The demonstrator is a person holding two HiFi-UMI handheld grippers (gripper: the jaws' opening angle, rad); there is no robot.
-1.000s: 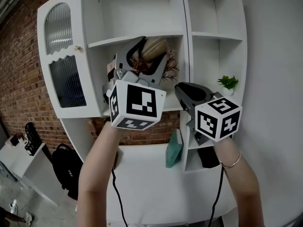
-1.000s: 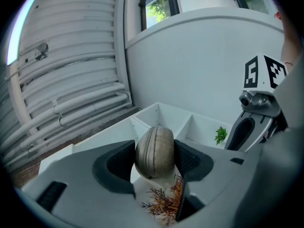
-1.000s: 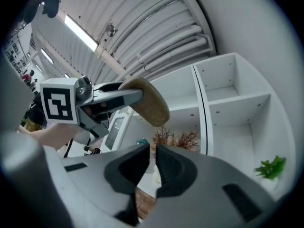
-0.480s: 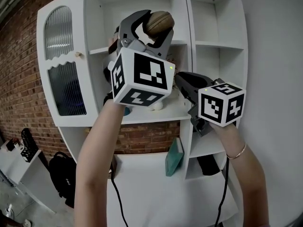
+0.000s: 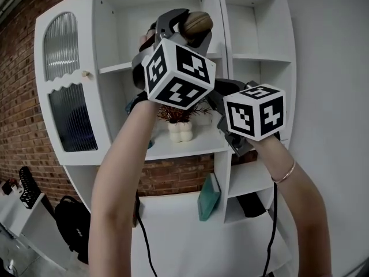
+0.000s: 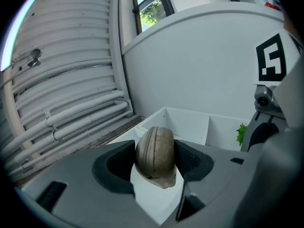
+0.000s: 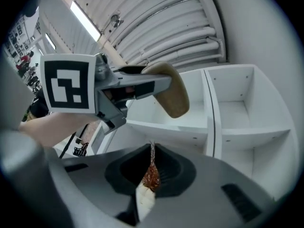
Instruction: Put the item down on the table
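Left gripper (image 6: pixel 153 167): jaws spread part-way and clamped on the item (image 6: pixel 156 151), a brown oval thing with lengthwise ribs or seams, like a small ball or a nut. 1 dark pad bears on each narrow flank. No slack shows between pads and item.

Long axis of item: runs along the jaws, out past their tips. In the right gripper view the free end juts forward and down from the jaws.

Right gripper (image 7: pixel 151 175): jaws pressed nearly together, pinching nothing. The red and white seen through the thin slit is the vase of dried twigs (image 5: pixel 180 130) on the shelf behind. This gripper sits just beside the left one, on its right and lower.

Item position: held high in front of the white shelf unit (image 5: pixel 115 68), level with an upper compartment, touching no shelf.

Key relation: a white table (image 5: pixel 12 211) shows only in the head view's lower-left corner, well below and to the left of the item, against the brick wall (image 5: pixel 17 108). A black rack stands on it. The left hand is the nearer 1 and already carries the item. Judgement: the move ahead is a long descent to the left, and laying the item on its side should keep it from rolling.

Writing: none legible. The grippers' cubes carry only black-and-white square markers. No brand visible on the item.
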